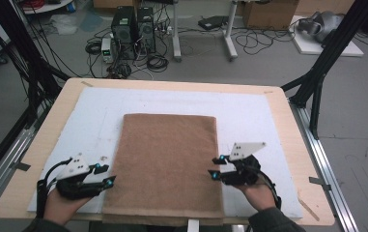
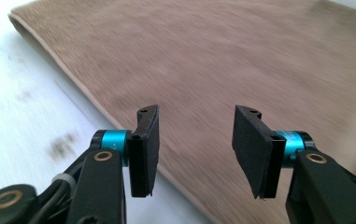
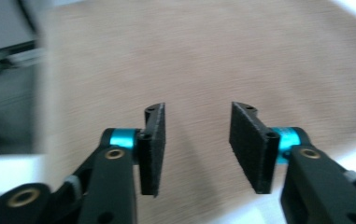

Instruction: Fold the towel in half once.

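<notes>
Brown folded towel [image 1: 168, 164] flat on the white-padded tabletop [image 1: 249, 104], flanked by two released tongs.
Left tongs [image 1: 106, 175] sit just off its left long edge, right tongs [image 1: 214, 167] over its right edge; both gape with nothing between. The towel's long axis runs away from the person; its nap looks soft, its edges neat.

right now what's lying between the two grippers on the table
The folded brown towel fills the stretch between the left gripper and the right gripper, lying flat on the white foam board. Nothing rests on it. The high view shows this.
</notes>
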A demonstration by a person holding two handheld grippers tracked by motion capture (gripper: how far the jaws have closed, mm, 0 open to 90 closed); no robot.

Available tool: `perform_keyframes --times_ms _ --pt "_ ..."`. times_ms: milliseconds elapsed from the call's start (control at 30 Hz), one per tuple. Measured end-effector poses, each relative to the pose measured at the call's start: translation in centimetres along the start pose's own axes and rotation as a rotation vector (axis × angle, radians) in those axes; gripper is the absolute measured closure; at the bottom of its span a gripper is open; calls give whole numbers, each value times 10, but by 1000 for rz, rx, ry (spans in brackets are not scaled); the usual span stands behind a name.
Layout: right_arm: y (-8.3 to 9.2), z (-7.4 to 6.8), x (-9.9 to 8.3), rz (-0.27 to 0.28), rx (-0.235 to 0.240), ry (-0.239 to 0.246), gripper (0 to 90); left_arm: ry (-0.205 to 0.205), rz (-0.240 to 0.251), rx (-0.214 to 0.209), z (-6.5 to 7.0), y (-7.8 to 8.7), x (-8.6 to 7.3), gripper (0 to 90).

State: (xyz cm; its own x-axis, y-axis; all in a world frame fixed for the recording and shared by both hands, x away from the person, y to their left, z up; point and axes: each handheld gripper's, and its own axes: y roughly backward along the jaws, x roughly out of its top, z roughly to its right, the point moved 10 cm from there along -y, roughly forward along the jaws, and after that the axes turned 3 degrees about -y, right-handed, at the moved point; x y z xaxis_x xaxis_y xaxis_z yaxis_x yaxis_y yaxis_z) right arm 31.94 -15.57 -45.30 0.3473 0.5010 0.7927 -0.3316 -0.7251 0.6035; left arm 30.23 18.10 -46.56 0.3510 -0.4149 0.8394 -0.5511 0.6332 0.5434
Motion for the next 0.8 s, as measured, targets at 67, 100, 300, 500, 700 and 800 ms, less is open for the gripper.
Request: perform_keyframes --times_ms 67,100,300,500,700,800 --pt "-6 25 9 5 -49 -13 517 26 -3 3 -16 -15 8 488" --pt "-9 38 14 13 -77 -21 518 34 10 22 -26 -22 13 480" --pt "-31 109 32 28 -146 -174 506 120 -7 152 -81 -61 31 536" --pt "-58 145 16 -64 -229 -178 494 178 -36 201 -111 -97 28 522" --pt "-78 156 0 -92 -219 -246 594 248 -105 189 -118 -116 21 680" --pt "-82 150 5 -92 -159 -210 812 261 -99 174 -117 -119 25 830"
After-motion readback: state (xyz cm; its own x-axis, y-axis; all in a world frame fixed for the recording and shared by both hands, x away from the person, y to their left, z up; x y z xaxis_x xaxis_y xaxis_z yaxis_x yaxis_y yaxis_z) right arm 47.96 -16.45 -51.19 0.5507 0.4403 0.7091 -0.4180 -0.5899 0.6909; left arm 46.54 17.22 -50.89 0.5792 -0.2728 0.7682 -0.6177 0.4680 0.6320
